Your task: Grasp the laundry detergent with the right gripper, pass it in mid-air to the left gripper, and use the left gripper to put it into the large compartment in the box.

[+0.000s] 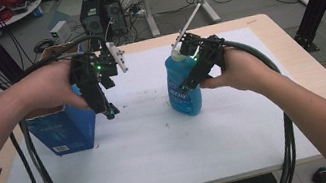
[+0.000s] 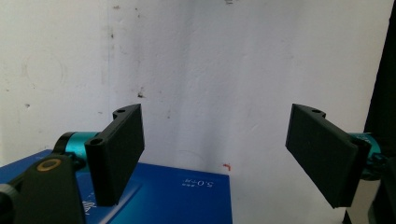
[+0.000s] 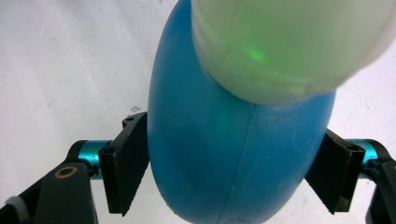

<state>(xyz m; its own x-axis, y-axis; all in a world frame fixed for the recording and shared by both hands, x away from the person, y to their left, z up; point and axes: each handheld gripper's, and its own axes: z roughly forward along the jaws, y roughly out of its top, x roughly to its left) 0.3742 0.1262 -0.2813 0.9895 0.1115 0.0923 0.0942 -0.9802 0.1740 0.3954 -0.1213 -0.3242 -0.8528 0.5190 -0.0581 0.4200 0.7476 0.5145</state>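
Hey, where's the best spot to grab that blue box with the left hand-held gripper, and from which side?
Take the blue box across its narrow width near the open top, coming straight down from above. It stands upright with tall flat sides, so opposing pads can sit flush on them. The left hand-held gripper is open and already above it, so little repositioning seems needed.
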